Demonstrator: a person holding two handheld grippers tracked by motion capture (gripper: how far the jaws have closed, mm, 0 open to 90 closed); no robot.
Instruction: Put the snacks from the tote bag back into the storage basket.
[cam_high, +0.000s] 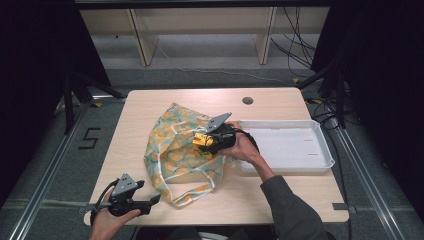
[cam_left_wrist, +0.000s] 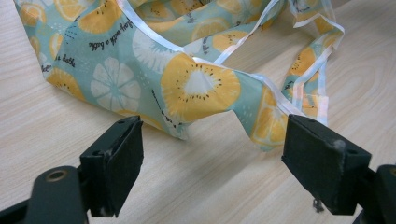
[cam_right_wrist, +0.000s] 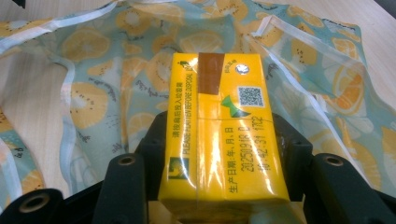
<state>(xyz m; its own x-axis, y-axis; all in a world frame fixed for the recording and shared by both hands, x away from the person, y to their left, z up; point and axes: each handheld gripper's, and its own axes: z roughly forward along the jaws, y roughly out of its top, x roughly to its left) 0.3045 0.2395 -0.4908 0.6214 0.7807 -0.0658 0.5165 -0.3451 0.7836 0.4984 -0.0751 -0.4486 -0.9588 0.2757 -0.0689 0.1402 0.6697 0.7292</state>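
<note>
A fabric bag (cam_high: 167, 155) printed with lemon slices lies rumpled in the middle of the table, its handles trailing toward the front. Over it, my right gripper (cam_high: 202, 143) is shut on a yellow drink carton (cam_high: 200, 139). In the right gripper view the carton (cam_right_wrist: 217, 116) lies lengthwise between the two black jaws, both pressing its sides, with the bag (cam_right_wrist: 93, 70) spread beneath. My left gripper (cam_high: 154, 200) rests at the table's front left, open and holding nothing. Its jaws (cam_left_wrist: 215, 144) stand wide apart, just short of the bag's near edge (cam_left_wrist: 196, 88).
A white plastic tray (cam_high: 300, 142) sits on the right side of the wooden table (cam_high: 280, 200), right behind my right hand. A round cable hole (cam_high: 247, 100) is near the far edge. Dark floor and rails surround the table.
</note>
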